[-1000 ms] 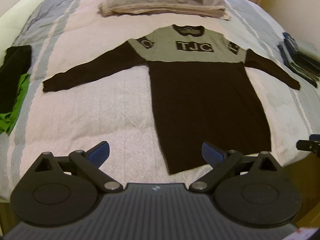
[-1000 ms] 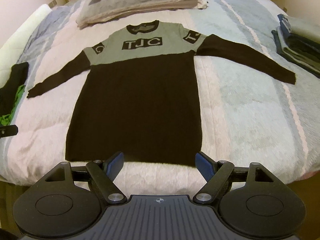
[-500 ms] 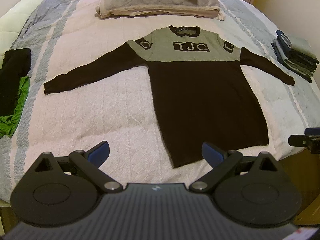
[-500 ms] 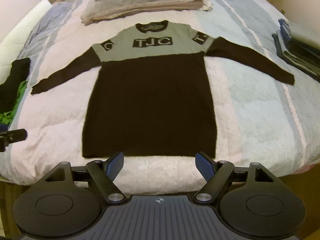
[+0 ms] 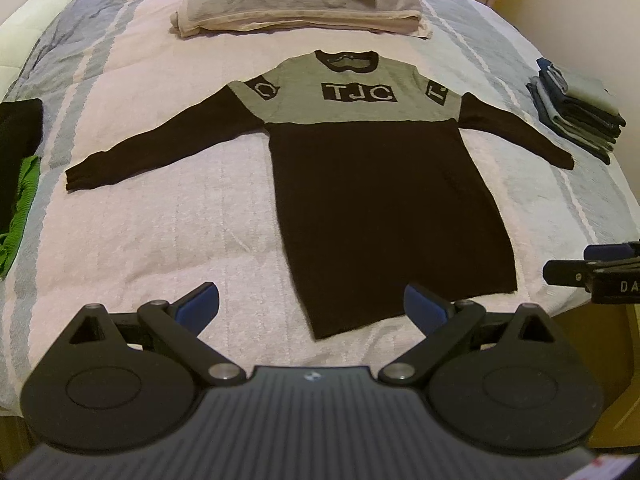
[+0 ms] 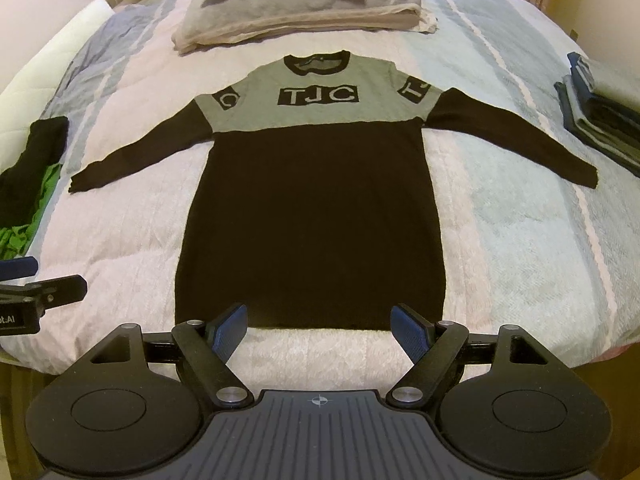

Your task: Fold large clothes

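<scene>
- Two grippers hang side by side off the near edge of the bed (image 6: 520,240), both spread wide with nothing between their blue pads: the left gripper (image 5: 312,304) and the right gripper (image 6: 318,326).
- The sweater (image 6: 316,216) lies flat and face up in the middle of the bed, collar toward the far edge by the folded blanket (image 6: 304,12), hem (image 6: 316,322) just short of the near edge.
- Its long axis runs straight away from both tools, near edge to far edge; the sleeves splay out toward the bed's left and right edges.
- The right gripper sits squarely before the hem, its fingertips close to the cloth but apart from it. The left gripper stands further toward the left edge, so the hem's left corner (image 5: 320,330) is the part nearest to it.
- Judging from this, each tool is placed to take its own side: the left sleeve (image 5: 160,144) for the left, the right sleeve (image 6: 516,140) for the right.
- No fold is made yet.
</scene>
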{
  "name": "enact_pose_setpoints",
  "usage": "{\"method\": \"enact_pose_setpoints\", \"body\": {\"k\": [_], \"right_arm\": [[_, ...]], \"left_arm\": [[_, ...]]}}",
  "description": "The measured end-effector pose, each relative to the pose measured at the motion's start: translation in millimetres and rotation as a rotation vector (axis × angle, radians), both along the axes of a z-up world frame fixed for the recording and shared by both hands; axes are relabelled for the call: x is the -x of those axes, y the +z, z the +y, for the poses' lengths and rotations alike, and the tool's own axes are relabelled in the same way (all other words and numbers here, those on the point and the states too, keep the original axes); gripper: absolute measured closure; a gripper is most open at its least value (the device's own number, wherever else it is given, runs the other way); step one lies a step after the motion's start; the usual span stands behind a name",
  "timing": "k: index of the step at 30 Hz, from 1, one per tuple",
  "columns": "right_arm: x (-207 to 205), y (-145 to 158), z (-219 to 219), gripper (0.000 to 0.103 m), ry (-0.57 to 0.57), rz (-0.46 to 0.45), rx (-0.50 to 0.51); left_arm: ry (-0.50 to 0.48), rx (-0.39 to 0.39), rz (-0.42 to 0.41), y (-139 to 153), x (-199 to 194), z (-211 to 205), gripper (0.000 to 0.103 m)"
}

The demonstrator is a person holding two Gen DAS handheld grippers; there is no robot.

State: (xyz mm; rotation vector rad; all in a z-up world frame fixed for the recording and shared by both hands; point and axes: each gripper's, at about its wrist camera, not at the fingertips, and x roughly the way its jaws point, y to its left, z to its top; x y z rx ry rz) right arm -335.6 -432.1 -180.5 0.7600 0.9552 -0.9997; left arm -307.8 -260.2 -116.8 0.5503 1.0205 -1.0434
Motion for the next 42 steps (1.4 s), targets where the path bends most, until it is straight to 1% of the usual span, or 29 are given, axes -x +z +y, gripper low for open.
{"method": "enact_pose_setpoints", "body": {"k": [15,29,33,37,39,42], "right_arm": [[16,-3,-9,0.027,0.004,-0.01,-0.009],[18,-3,-19,0.027,0.031,-0.029,-0.007],[15,-3,-29,0.027,0.068,-0.046,0.002],[-1,-8,-37,0.027,0.14,-0.074,0.031],[-13,-10,-39,0.027,0.181,-0.097,0.04],[-43,-7,-37,0.027,0.285,-0.134,0.062]], "left_arm": [[0.0,0.004,0.003,1,17,-18,0.006],[0.031,0.003,-0.007,4,17,-25,0.006],[0.071,-0.002,-0.008,4,13,-23,0.006],[0.135,-0.005,-0.021,4,-1,-11,0.006],[0.172,-0.008,-0.028,4,-13,1,0.006],[0.223,-0.011,-0.038,6,-44,24,0.006]]}}
